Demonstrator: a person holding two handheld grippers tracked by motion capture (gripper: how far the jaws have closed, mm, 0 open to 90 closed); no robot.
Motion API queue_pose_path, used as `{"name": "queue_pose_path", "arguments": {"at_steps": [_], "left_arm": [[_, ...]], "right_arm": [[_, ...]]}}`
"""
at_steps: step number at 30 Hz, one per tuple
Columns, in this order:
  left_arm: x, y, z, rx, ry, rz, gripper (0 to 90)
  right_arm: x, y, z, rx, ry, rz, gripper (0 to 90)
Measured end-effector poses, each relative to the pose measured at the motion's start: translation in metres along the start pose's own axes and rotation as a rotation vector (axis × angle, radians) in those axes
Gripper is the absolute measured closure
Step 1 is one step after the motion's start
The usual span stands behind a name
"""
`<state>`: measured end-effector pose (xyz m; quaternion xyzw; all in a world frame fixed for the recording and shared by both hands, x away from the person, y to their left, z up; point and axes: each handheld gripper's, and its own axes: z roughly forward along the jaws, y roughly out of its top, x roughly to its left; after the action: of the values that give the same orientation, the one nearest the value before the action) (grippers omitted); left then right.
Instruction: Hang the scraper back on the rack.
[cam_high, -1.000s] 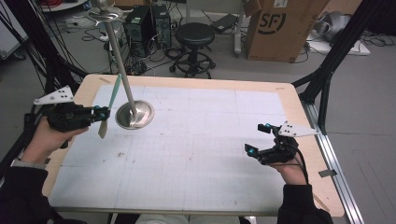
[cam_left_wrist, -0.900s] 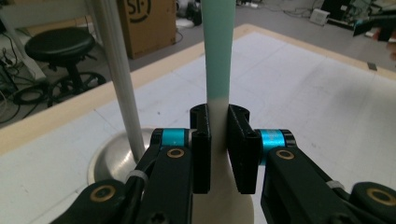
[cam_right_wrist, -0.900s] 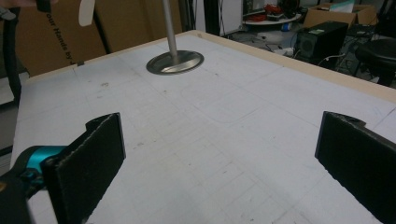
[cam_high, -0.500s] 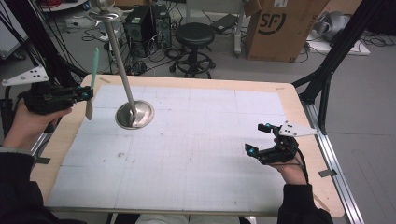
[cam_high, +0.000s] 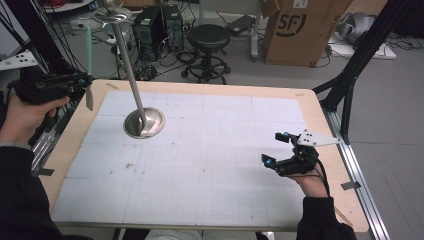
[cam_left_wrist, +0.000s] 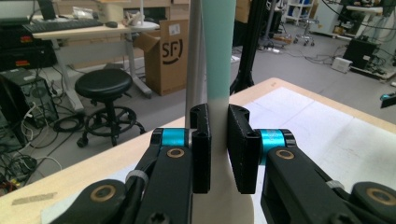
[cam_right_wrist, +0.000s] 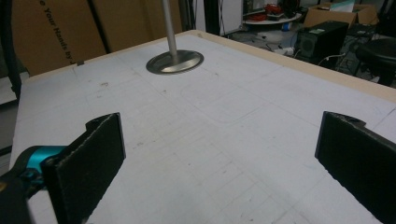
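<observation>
One long, flat thing is in my left gripper (cam_high: 82, 80): a pale mint-green spatula (cam_high: 89, 65), standing almost upright. In the high view its slim handle rises above my jaws and a greyer, wider blade hangs just below them, out past the left edge of the table (cam_high: 200, 210). From up here it is too thin to read any detail, and my jaws blur into one dark shape around it. Just right of my left gripper stands the metal stand (cam_high: 144, 122), a round base with a leaning pole; whatever sits at the top of the pole is cut off by the upper edge. My right gripper (cam_high: 277, 150) rests low over the near right part of the table, well apart from the spatula, jaws spread with nothing between them.

Along my left gripper's own view, the two black pads press on the spatula (cam_left_wrist: 217, 70) from both sides at its cream-coloured neck; above them it turns mint green and runs out of the top edge, below it widens and is hidden behind my jaws. The stand's grey pole (cam_left_wrist: 194, 56) is right behind it.

Along my right gripper's view the jaws stand wide apart over bare gridded table (cam_right_wrist: 210, 140), the stand's base (cam_right_wrist: 175, 61) far ahead, its pole cut off at the top.
</observation>
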<state>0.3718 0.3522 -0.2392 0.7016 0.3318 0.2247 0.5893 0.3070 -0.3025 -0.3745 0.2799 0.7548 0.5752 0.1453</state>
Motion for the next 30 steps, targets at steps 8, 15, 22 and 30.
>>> {"name": "queue_pose_path", "arguments": {"at_steps": [8, 15, 22, 30], "left_arm": [[0.011, 0.004, -0.006, -0.021, 0.025, -0.019, 80.2], [0.015, 0.012, -0.005, -0.023, 0.030, -0.020, 80.2], [0.015, 0.015, 0.000, -0.009, 0.038, -0.011, 80.1], [0.014, 0.014, 0.004, 0.002, 0.030, -0.014, 80.1]], "right_arm": [[-0.001, 0.000, -0.001, -0.009, 0.001, -0.004, 0.7], [0.000, 0.000, 0.000, -0.002, 0.000, -0.001, 0.7], [0.000, 0.000, 0.001, 0.001, 0.004, -0.004, 0.7], [0.000, 0.000, -0.001, -0.004, 0.004, 0.001, 0.7]]}}
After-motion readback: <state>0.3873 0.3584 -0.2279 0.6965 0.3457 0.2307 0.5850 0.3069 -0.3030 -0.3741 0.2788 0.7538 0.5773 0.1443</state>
